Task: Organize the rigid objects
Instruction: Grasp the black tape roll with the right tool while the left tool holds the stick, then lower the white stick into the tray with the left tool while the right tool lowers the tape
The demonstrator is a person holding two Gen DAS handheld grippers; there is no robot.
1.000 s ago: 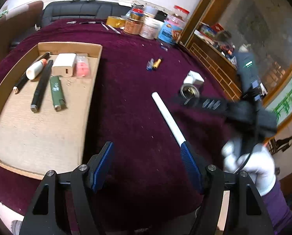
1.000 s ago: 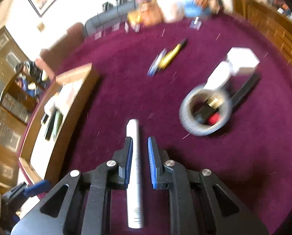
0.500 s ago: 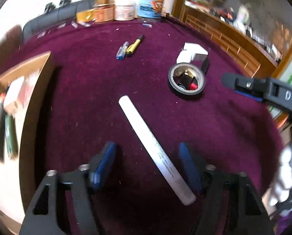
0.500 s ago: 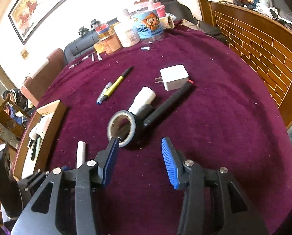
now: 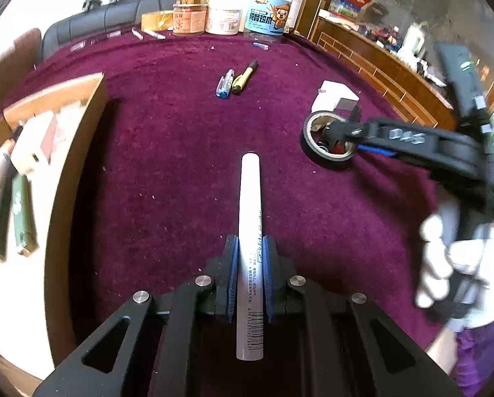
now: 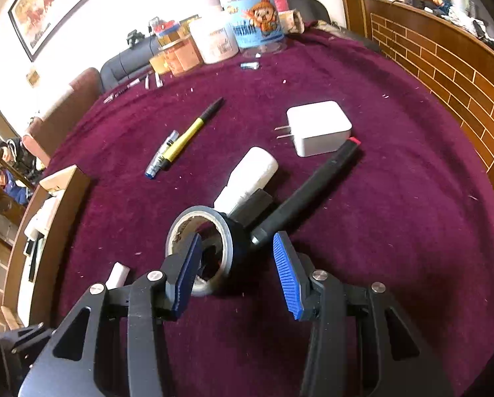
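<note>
So the left gripper (image 5: pixel 250 264) is clamped on the white marker (image 5: pixel 250 231), blue pads tight on both sides of the barrel, barcode end sticking out behind the fingers and the other end pointing toward the middle of the table (image 5: pixel 167 152). The right gripper (image 6: pixel 237 271) has its jaws spread wide, with its left finger poking into the hole of the black tape roll (image 6: pixel 210 241) and the right finger outside the roll. Just behind the roll lie a white bottle (image 6: pixel 250 178), a black marker with a red tip (image 6: pixel 309 192) and a white charger (image 6: pixel 319 127). The cardboard tray (image 5: pixel 81 172) sits along the table's left edge, holding a green lighter (image 5: pixel 22 211) and other bits.
</note>
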